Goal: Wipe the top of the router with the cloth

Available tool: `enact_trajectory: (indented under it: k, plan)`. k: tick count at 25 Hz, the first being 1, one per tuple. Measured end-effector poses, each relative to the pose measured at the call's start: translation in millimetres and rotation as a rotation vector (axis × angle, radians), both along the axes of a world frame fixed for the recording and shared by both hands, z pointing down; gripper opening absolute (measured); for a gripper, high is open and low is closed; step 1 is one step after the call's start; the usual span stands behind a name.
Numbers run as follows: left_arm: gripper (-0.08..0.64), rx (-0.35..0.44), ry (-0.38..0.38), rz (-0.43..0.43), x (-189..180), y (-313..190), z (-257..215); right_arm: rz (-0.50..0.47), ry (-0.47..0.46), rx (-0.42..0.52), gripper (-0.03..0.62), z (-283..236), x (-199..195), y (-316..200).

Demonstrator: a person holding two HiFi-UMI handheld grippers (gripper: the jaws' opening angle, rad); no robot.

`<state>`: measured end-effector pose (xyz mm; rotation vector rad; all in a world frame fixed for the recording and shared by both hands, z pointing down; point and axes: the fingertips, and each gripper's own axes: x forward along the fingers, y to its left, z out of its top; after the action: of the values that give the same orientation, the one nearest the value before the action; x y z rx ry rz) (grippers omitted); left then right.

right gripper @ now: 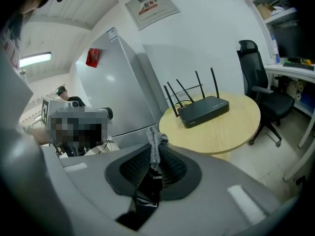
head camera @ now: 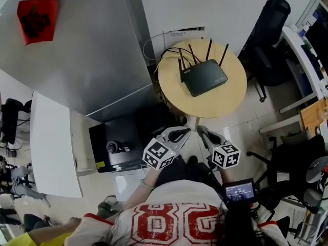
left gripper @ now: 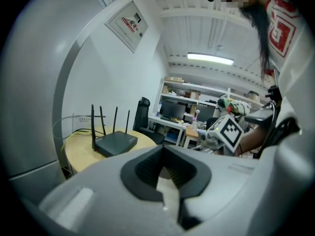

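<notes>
The router lies flat on the round desk in the upper middle of the frame, antennas up, with cables trailing off the desk's upper left edge. Both tongs hang in the lower middle, clear of the desk. The right tongs pinch a grey cloth, its end bunched above the pads. The left tongs stand slightly apart, empty
</notes>
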<state>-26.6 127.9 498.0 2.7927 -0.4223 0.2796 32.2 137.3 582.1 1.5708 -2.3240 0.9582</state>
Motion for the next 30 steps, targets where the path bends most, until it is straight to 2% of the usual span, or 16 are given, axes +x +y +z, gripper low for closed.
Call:
enact_trajectory:
  k: [9,30]
  plan:
    - [-0.005,0.024,-0.002,0.039,22,4,-13,0.022,-0.004,0.038,0.043,-24,13,6]
    - [-0.005,0.014,-0.036,0.035,29,25,-3,-0.005,-0.02,0.016,0.043,-9,19,29]
